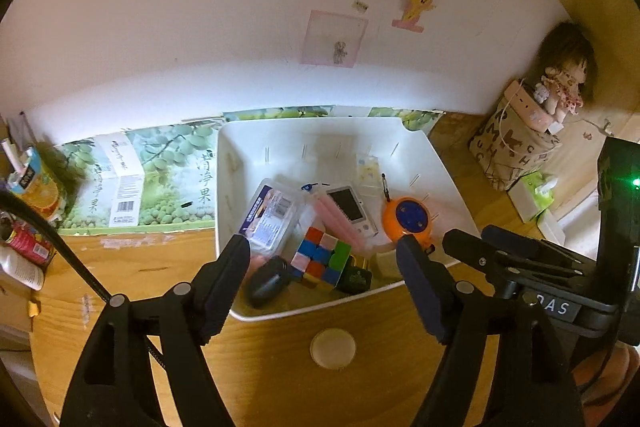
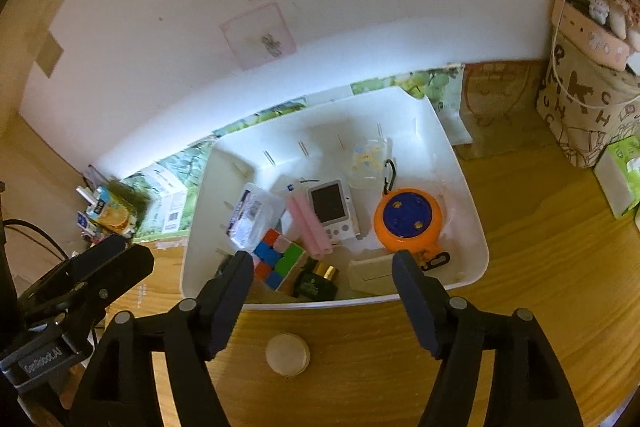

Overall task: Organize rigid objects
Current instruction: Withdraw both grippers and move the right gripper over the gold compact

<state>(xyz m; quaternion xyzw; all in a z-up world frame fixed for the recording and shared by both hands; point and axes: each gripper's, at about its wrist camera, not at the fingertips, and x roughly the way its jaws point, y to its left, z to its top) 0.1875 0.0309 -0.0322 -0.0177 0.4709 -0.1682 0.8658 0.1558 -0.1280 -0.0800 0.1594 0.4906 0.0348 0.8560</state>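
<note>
- Hovering over the near edge of the bin (image 1: 436, 163), we hold both grippers spread wide and empty: the left gripper (image 1: 324, 259) and the right gripper (image 2: 322, 273) grip nothing.
- Outside the bin we see one loose thing, a pale round disc (image 2: 288, 353) flat on the table (image 2: 540, 267), just short of the bin's near wall.
- From each gripper the disc lies below and between the fingers, nearer us than the bin; being round, it has no long axis to line up with.
- We judge the right gripper a little better placed, since the disc sits closer under its left finger; in the left view it lies more centred but lower (image 1: 333, 348).
- Inside the bin sit a cube (image 2: 276, 259), an orange reel (image 2: 408, 223), a white handheld (image 2: 330, 207) and a pink case (image 2: 310, 227), packed close together.
- Hard to read: the dark oval thing (image 1: 268, 283) by the left finger, half hidden, and the disc's thickness.
</note>
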